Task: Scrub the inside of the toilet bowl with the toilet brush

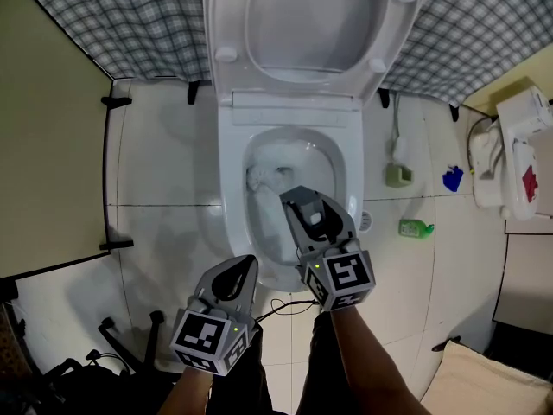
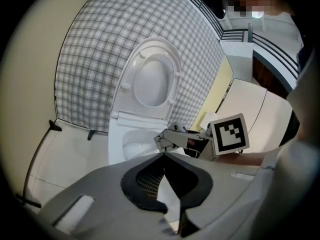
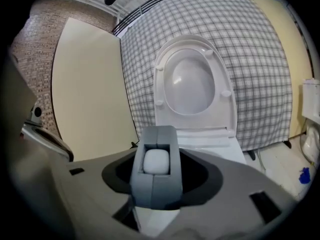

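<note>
The white toilet [image 1: 232,158] stands with its lid and seat [image 1: 302,24] raised. The pale head of the toilet brush [image 1: 262,177] sits low in the bowl at the water. My right gripper [image 1: 296,202] reaches over the bowl's near right side, shut on the brush's white handle [image 3: 156,162], whose rounded end shows between the grey jaws [image 3: 156,149]. My left gripper [image 1: 240,272] hovers at the bowl's front rim with its jaws together and nothing in them [image 2: 164,157]. From the left gripper view the right gripper [image 2: 171,138] hangs over the bowl.
A green bottle [image 1: 416,228], a blue object [image 1: 452,179] and a small green holder [image 1: 398,175] lie on the tiled floor to the right. A white unit [image 1: 511,154] stands at the far right. Black stand legs [image 1: 130,334] are at bottom left, a cream panel [image 1: 47,145] on the left.
</note>
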`<state>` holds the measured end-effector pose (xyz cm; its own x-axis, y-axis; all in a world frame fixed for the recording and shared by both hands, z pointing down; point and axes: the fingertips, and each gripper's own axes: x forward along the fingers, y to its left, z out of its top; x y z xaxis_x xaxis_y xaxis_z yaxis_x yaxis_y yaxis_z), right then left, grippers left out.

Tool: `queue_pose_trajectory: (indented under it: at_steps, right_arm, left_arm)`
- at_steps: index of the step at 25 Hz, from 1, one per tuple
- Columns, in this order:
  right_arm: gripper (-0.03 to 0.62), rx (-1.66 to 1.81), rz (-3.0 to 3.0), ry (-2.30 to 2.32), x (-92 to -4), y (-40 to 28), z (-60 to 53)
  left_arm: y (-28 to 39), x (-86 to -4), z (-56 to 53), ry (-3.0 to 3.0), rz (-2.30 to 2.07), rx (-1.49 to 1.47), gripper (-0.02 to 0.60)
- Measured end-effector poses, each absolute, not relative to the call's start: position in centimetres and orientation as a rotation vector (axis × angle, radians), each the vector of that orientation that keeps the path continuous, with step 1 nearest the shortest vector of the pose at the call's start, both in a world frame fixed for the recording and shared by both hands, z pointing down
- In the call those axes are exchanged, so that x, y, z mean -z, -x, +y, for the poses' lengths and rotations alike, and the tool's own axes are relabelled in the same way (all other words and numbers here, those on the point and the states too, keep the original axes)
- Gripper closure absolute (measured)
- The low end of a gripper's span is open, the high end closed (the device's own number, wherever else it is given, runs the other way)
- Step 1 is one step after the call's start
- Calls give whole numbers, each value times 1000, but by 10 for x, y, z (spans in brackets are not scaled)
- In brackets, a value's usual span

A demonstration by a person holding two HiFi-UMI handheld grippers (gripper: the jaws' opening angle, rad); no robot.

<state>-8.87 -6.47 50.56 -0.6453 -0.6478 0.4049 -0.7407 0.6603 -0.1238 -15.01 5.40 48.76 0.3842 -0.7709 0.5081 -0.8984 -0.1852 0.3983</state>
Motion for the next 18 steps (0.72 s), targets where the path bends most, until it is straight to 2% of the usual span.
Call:
queue_pose_trajectory:
  at_steps: [6, 13, 18]
  right_arm:
    - [375, -297, -2552, -1116, -501, 87, -102]
    - [376, -153, -2464, -1169, -501, 54, -129]
    - [376, -218, -2381, -1198, -507, 23, -121]
  left_arm:
    - [151, -489, 43, -1995, -1431, -253, 589]
    - [145, -496, 40, -1990, -1422, -252, 589]
    - [132, -496, 39, -2020, -1397, -267, 589]
